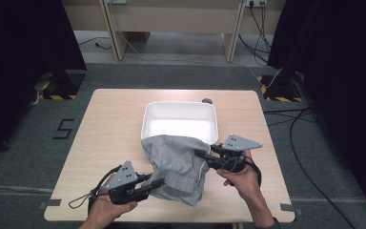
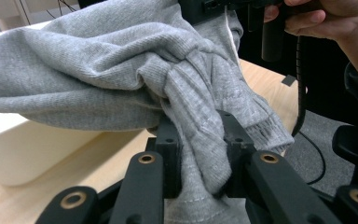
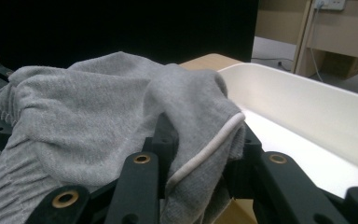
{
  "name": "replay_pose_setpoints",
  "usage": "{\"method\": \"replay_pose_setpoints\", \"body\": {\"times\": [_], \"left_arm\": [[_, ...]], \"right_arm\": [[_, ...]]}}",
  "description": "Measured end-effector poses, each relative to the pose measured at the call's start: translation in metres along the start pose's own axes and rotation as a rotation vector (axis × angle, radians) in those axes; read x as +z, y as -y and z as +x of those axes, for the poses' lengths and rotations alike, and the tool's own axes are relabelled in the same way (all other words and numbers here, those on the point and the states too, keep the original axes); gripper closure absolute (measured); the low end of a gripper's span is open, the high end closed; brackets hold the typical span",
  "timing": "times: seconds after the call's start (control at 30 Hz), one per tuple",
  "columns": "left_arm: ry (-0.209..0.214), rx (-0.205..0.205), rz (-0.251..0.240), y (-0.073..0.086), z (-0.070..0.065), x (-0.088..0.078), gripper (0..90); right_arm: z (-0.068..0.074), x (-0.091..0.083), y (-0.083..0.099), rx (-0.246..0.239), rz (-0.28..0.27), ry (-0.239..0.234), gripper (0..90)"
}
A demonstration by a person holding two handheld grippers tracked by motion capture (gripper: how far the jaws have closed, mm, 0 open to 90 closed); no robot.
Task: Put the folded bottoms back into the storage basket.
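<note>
Nearest you, your left claw [image 1: 158,183] sits low at the left of the high view, its jaws pressed together on a bunched fold of the grey garment [image 1: 177,167]; in the left gripper view the knit cloth [image 2: 121,79] is squeezed between the two black jaws, with a ribbed cuff hanging just beside them. A little farther and to the right, your right claw [image 1: 201,154] pinches the opposite edge of the same garment; in the right gripper view the jaws close on a hem edged with a pale piping, and the grey cloth [image 3: 98,121] mounds up over them. The garment hangs between your two claws, its lower part draped on the light wooden table [image 1: 105,129] and its upper edge lying over the near rim of the white tub [image 1: 178,109]. The tub stands just behind the garment, near the middle of the table, and its inner wall shows beside the right claw [image 3: 307,112]. Beyond the table edge lie grey floor, black cables [image 1: 305,143] and pale wooden furniture legs [image 1: 112,33]
</note>
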State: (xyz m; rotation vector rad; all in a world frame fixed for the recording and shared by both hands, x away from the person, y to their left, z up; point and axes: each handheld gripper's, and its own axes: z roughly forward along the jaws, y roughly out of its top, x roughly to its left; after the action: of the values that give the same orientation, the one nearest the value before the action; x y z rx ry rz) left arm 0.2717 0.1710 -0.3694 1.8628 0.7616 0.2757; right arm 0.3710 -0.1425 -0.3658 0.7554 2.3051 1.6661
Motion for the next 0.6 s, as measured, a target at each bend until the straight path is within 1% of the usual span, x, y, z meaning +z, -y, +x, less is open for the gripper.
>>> {"method": "replay_pose_setpoints", "body": {"times": [0.17,0.2,0.33,0.47,0.53,0.6], "left_arm": [[-0.011,0.013,-0.001,-0.014,0.005,0.001,72.9],[-0.012,0.015,-0.001,-0.016,0.006,0.002,72.9],[-0.013,0.011,0.004,-0.023,0.011,0.004,72.9],[-0.019,0.01,0.008,-0.032,0.019,0.007,72.9],[-0.023,0.006,0.01,-0.037,0.023,0.008,72.9],[-0.026,0.002,0.012,-0.041,0.026,0.009,72.9]], "right_arm": [[-0.005,-0.001,-0.013,0.002,-0.001,0.008,70.3],[-0.007,0.0,-0.015,0.004,-0.012,0.006,70.3],[-0.011,0.002,-0.024,0.004,0.001,0.014,70.3],[-0.015,0.007,-0.033,-0.006,0.0,0.021,70.3],[-0.017,0.009,-0.038,0.002,0.002,0.02,70.3],[-0.019,0.011,-0.044,-0.007,-0.002,0.024,70.4]]}}
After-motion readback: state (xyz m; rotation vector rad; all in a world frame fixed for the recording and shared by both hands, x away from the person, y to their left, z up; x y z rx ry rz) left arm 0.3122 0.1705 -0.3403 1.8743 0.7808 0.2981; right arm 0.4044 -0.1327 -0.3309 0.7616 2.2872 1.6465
